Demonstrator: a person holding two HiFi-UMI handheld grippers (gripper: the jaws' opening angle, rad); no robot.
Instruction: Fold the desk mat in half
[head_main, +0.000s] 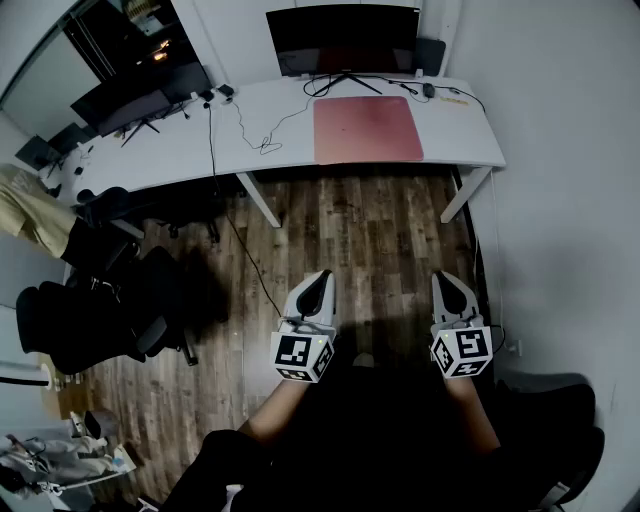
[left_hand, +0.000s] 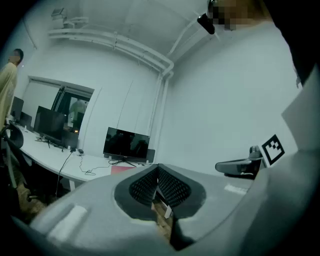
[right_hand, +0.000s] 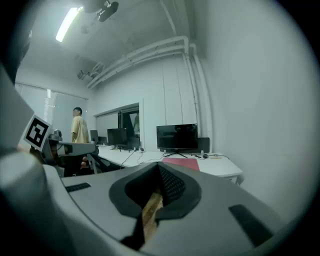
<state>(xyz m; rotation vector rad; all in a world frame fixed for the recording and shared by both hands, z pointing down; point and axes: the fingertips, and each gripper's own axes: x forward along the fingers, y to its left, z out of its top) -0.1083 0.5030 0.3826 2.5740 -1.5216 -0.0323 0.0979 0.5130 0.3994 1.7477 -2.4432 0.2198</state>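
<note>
A pink-red desk mat (head_main: 367, 129) lies flat on the white desk (head_main: 180, 150), in front of a dark monitor (head_main: 343, 38). The mat shows small and far off in the left gripper view (left_hand: 120, 169) and in the right gripper view (right_hand: 181, 163). My left gripper (head_main: 318, 290) and right gripper (head_main: 447, 291) hang low over the wooden floor, well short of the desk. Both are shut with nothing between the jaws. Each carries its marker cube near my hands.
Cables (head_main: 262, 140) trail across the desk beside the mat. More monitors (head_main: 140, 98) stand at the desk's left end. Black office chairs (head_main: 95, 320) crowd the floor at left. A person in a yellow shirt (right_hand: 78, 127) stands far off. A white wall (head_main: 570, 150) runs along the right.
</note>
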